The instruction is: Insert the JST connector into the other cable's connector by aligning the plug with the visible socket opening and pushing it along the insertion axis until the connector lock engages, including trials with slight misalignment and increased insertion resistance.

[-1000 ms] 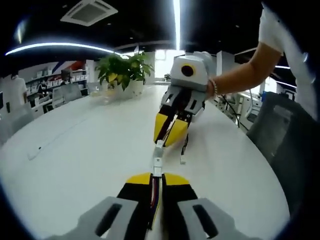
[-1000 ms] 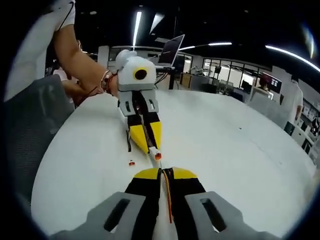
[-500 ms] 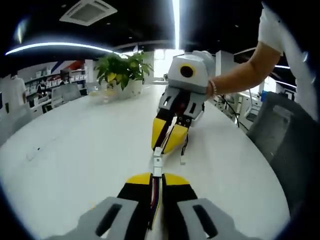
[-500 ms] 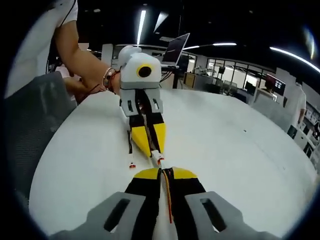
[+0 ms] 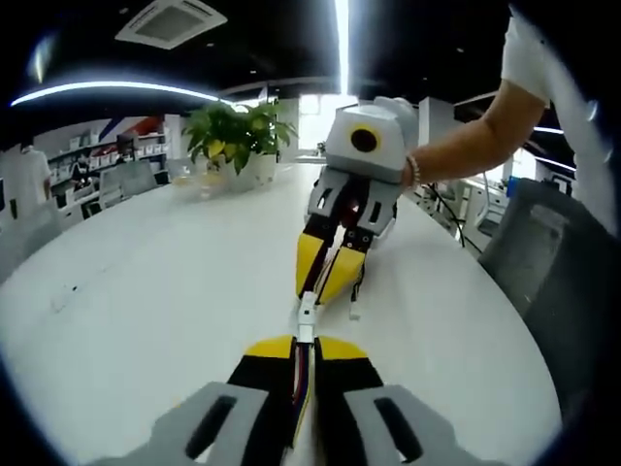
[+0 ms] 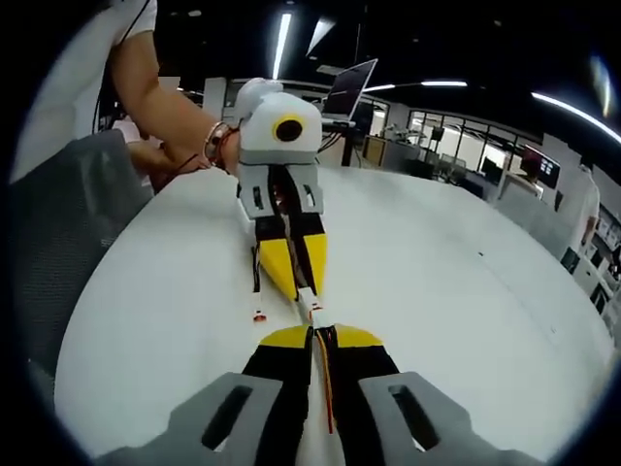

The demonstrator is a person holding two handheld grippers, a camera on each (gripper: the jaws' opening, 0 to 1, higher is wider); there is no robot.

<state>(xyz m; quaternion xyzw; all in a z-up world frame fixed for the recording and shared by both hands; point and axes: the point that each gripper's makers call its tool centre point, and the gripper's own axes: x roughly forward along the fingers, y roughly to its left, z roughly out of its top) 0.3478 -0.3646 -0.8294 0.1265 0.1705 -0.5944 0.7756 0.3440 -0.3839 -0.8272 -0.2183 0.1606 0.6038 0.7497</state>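
In the left gripper view, a potted plant (image 5: 241, 136) stands far off at the left on the white bench (image 5: 146, 291), with blurred office shelving behind it. At the bottom centre the left gripper (image 5: 303, 342) has its jaws together, clamped on a cable (image 5: 302, 379) whose red and dark wires run down between them until the jaws hide them. A white connector (image 5: 307, 316) sticks out past the jaw tips. It meets the tips of the right gripper (image 5: 321, 282), which comes in from above with its yellow jaws closed to a point; the part that gripper holds is hidden between its tips, so the joint itself is hard to make out. A loose cable end (image 5: 353, 301) hangs just to the right of that gripper, touching or close to the bench. Further right a person's forearm (image 5: 466, 146) is cut off by the frame. In the right gripper view, a small red-tipped piece (image 6: 258, 315) lies on the bench (image 6: 466, 320) at left of centre. Right of it the right gripper (image 6: 319, 333) jaws are pressed together on a cable with an orange wire (image 6: 326, 388), and a small white and red plug (image 6: 313, 311) sits between its tips and the left gripper (image 6: 296, 289), too small to tell whether it is seated.
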